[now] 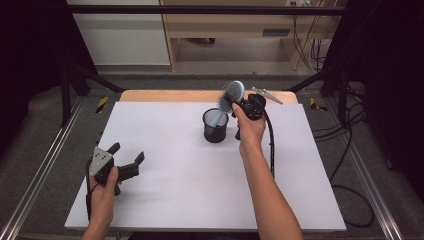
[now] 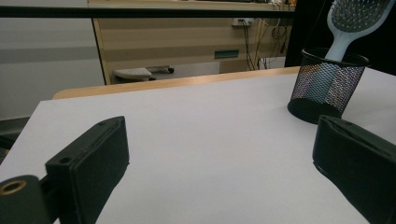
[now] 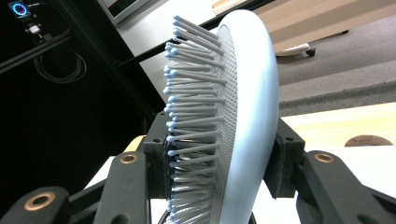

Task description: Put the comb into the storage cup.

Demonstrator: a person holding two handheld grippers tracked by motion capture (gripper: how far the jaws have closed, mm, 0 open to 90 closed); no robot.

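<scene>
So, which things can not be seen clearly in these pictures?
- Hairbrush handle end: high view and left gripper view, hidden inside the mesh cup.
- Right gripper jaw tips: high view, behind the brush head and the hand.
- Cup: right gripper view, its rim barely shows at the bottom edge.

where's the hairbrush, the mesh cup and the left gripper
hairbrush (image 1: 232, 94), high view, on its bristle head
mesh cup (image 1: 215, 127), high view, on its black side wall
left gripper (image 1: 127, 154), high view, midway between its open jaws
</scene>
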